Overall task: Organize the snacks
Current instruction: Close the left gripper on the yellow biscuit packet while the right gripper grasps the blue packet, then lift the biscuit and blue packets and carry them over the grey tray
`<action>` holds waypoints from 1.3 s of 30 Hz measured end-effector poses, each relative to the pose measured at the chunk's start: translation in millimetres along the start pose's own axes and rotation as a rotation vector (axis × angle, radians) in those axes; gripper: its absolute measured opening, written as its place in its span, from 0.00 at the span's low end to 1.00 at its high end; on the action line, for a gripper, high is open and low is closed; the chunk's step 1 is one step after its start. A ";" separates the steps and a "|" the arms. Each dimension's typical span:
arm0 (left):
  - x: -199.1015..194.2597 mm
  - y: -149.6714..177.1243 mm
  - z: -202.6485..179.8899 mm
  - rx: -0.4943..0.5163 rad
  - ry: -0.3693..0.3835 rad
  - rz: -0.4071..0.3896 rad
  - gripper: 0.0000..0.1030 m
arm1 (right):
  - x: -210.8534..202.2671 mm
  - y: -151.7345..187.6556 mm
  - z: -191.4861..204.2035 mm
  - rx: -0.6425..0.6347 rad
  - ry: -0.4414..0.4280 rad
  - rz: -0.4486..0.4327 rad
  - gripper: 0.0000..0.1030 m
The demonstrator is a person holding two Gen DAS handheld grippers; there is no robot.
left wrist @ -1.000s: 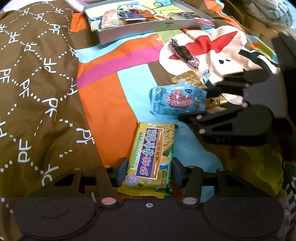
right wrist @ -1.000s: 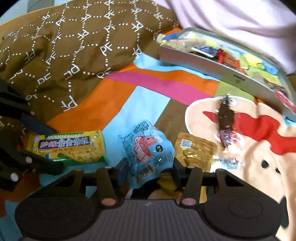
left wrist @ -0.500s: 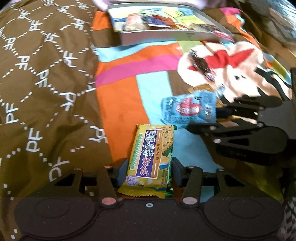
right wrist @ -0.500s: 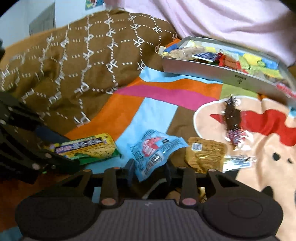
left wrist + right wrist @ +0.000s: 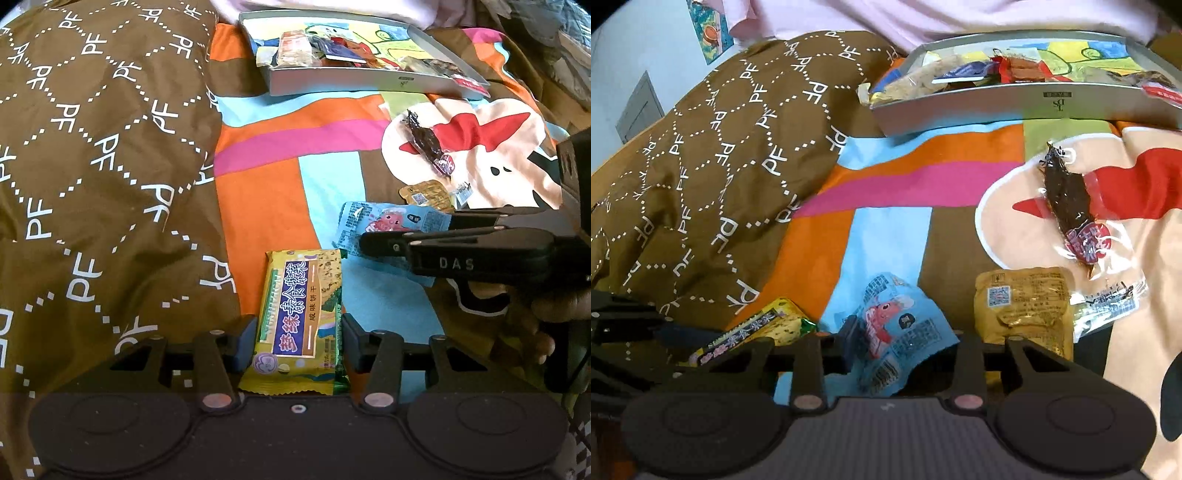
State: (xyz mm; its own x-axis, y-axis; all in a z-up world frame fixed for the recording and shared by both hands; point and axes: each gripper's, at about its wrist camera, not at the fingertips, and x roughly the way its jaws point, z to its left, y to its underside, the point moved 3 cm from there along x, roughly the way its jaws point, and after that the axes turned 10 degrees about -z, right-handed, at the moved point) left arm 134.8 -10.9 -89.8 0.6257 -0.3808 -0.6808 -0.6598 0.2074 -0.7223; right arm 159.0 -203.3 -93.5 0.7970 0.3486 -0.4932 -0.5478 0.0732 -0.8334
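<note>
A yellow biscuit packet (image 5: pixel 299 314) lies lengthwise between the fingers of my left gripper (image 5: pixel 299 325), whose pads touch both of its long sides. My right gripper (image 5: pixel 905 336) is closing on a blue snack packet (image 5: pixel 886 295), which buckles upward between its pads. The left wrist view has that blue packet (image 5: pixel 384 221) pinched in the right gripper (image 5: pixel 406 230), just right of the yellow one. A grey tray (image 5: pixel 369 83) holding several snacks sits at the far end of the bed. The yellow packet (image 5: pixel 757 328) also shows at the lower left of the right wrist view.
A tan packet (image 5: pixel 1027 302) and a dark snack in clear wrap (image 5: pixel 1071 210) lie on the cartoon sheet to the right. A bunched brown quilt (image 5: pixel 92 166) fills the left. A person in pale pink (image 5: pixel 960 18) is behind the tray (image 5: pixel 997 103).
My right gripper has rolled and narrowed on the blue packet, which now buckles and tilts up. The left gripper has rolled a little, with the yellow packet still between its fingers.
</note>
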 end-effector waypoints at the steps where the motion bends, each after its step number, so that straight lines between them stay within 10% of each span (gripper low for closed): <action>1: 0.2 -0.2 0.3 -0.003 0.001 -0.001 0.49 | -0.8 1.4 2.4 -0.017 0.009 -0.004 0.34; 10: -2.1 -2.3 3.3 -0.059 0.026 -0.013 0.48 | -26.7 12.8 34.8 -0.220 0.135 -0.078 0.21; 27: -15.1 -3.4 11.5 -0.198 0.039 -0.090 0.47 | -58.6 16.2 35.0 -0.201 0.193 -0.128 0.18; 39: 3.4 -1.2 3.9 -0.112 0.032 -0.005 0.49 | -66.8 12.5 30.0 -0.159 0.200 -0.114 0.18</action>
State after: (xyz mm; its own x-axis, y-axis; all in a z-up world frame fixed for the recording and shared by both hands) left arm 139.4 -8.9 -91.7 0.6168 -0.4102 -0.6718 -0.7000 0.1044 -0.7065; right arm 91.3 -197.7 -63.4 0.8941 0.1537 -0.4207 -0.4180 -0.0515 -0.9070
